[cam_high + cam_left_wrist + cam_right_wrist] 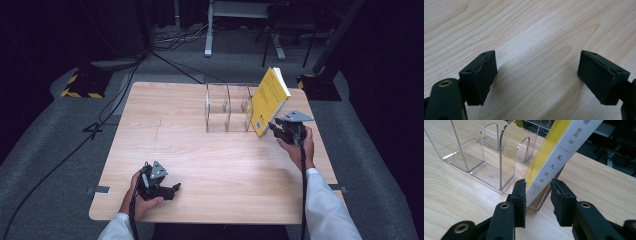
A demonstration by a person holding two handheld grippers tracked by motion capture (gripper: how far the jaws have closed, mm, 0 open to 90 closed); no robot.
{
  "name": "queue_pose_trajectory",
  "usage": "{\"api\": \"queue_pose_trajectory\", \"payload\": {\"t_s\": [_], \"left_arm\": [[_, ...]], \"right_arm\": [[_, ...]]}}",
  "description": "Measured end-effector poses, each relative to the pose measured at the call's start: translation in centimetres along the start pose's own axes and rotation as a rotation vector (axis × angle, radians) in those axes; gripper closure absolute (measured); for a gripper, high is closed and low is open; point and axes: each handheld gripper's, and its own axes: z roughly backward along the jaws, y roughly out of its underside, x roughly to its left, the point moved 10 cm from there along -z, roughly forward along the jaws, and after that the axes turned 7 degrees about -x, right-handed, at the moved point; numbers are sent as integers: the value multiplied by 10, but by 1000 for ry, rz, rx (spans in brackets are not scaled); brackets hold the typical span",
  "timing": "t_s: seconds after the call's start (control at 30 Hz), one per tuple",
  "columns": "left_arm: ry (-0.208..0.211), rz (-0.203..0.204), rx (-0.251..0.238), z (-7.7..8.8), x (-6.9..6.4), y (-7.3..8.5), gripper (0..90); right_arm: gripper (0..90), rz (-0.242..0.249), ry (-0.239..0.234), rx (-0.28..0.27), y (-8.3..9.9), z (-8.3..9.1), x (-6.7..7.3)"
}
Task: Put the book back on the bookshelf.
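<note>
Near the desk's (pixel 200 165) front-left corner, the left claw (pixel 172 189) rests low over bare wood, its jaws spread wide with nothing between them; the left gripper view shows its two black pads (pixel 480 75) well apart above the grain. Toward the back edge, right of centre, stands a clear acrylic divider rack (pixel 227 107). At its right end a yellow book (pixel 269 100) leans tilted, its top toward the right, its lower corner at the rack's last slot. By the desk's right edge, the right claw (pixel 278 128) has the book's lower spine end (pixel 541 182) between narrow jaws; one pad touches the cover, while a slight gap shows at the other.
</note>
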Motion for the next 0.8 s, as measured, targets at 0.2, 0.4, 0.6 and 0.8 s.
{"api": "queue_pose_trajectory", "payload": {"t_s": [0.2,0.4,0.6,0.8], "left_arm": [[0,0,0,0,0,0,166],[0,0,0,0,0,0,166],[0,0,0,0,0,0,167],[0,0,0,0,0,0,166]], "right_arm": [[633,37,-55,20,-3,10,9],[571,51,-111,44,-4,18,19],[512,73,-142,69,-1,25,24],[471,112,-173,106,6,35,30]]}}
